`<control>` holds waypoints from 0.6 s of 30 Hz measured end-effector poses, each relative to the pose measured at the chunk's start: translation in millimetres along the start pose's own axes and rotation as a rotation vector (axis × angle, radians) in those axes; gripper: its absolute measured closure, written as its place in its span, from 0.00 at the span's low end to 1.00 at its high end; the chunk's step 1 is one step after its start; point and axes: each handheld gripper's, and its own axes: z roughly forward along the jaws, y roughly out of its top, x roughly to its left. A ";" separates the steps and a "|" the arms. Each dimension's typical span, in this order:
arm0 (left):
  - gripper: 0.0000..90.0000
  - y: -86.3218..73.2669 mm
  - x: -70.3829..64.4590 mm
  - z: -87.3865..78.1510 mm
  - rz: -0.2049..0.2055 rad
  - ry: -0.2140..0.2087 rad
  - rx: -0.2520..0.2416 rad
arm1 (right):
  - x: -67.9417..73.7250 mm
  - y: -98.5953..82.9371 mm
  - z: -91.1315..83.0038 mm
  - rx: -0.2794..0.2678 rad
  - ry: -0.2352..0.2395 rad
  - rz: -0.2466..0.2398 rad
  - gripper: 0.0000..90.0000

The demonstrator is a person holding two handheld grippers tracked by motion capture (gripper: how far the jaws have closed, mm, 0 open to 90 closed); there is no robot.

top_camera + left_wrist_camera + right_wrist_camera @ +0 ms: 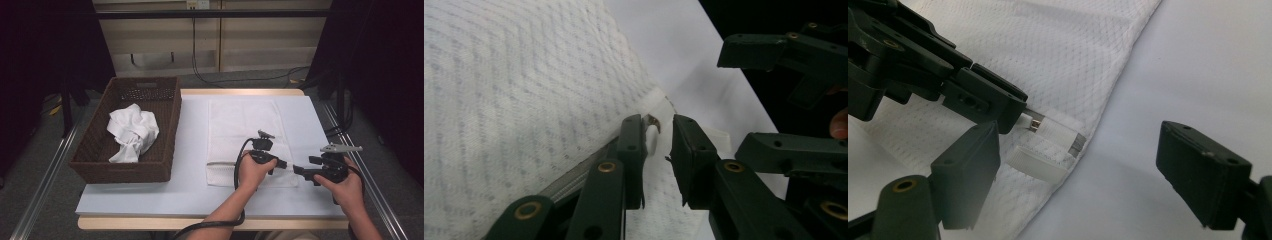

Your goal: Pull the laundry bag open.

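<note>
White mesh laundry bag (247,137) lay flat on the pale table (190,150) in the high view, right of a brown wicker basket (100,150) that held a crumpled white cloth (131,131). At the bag's near right corner the left gripper (286,164) and the right gripper (299,170) pointed at each other, each held in a hand.

From the left gripper view, the left gripper (659,145) had its jaws a little apart around the zipper pull (653,131) at the end of the grey zipper line; whether either jaw touched the pull could not be told. The right gripper (764,95) stood open just beyond.

Seen from the right gripper view, the right gripper (1083,165) had its jaws spread wide and held nothing, on either side of the bag's corner (1048,155). The left gripper (1020,117) met the small metal pull (1035,123) there, beside a white tab (1040,165).
</note>
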 end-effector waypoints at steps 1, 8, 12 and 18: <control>0.84 0.1 0.1 -0.2 0.015 0.005 0.015 | 0.0 0.0 0.0 0.001 -0.001 0.000 0.19; 0.86 0.5 -2.1 8.4 0.014 0.017 0.018 | 0.3 0.2 -0.5 0.003 -0.002 -0.001 0.19; 0.92 1.5 -1.5 10.1 0.007 0.017 0.024 | 0.3 0.3 -1.1 0.005 -0.005 -0.003 0.20; 0.96 4.6 2.8 0.7 -0.028 0.000 0.073 | 0.7 0.9 -1.8 0.000 0.011 0.010 0.26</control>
